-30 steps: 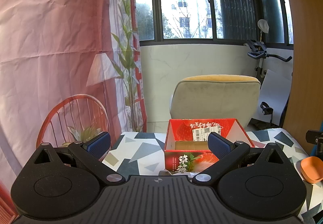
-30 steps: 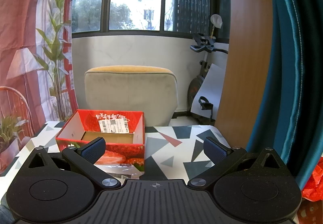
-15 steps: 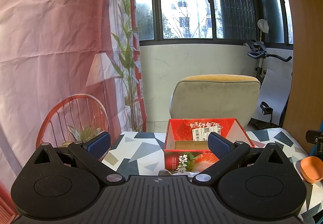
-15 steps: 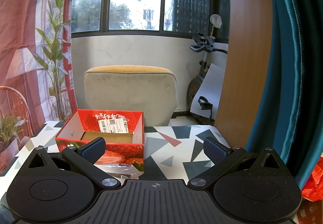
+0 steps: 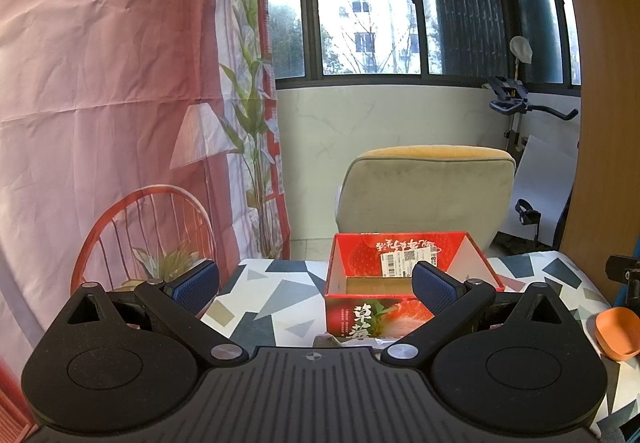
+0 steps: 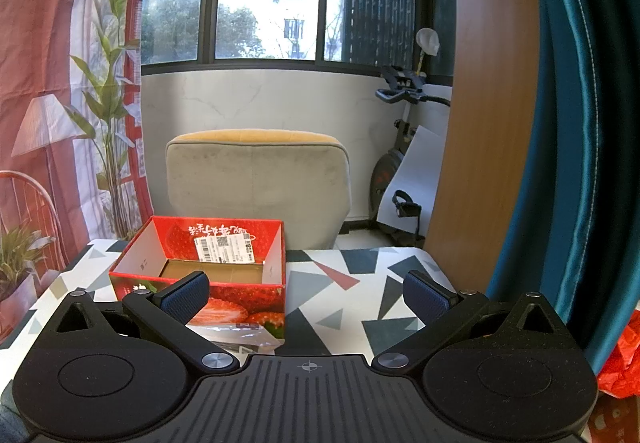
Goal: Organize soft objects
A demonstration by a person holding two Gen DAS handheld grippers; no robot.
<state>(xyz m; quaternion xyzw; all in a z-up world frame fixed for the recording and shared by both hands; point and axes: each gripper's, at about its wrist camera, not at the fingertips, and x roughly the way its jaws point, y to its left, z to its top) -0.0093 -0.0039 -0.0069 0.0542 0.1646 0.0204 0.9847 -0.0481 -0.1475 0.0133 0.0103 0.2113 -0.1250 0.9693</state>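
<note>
Both grippers, left gripper (image 5: 316,283) and right gripper (image 6: 306,295), jaws wide, holding nothing; strawberry box (image 6: 224,275) on the desk (image 6: 344,307) looks empty; sorting seems not begun

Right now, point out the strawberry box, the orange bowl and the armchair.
strawberry box (image 6: 240,301), right wrist view, front wall.
orange bowl (image 5: 618,331), left wrist view, inside.
armchair (image 6: 256,187), right wrist view, backrest.

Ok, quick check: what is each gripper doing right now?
Left gripper: open, holding nothing.
Right gripper: open, holding nothing.
</note>
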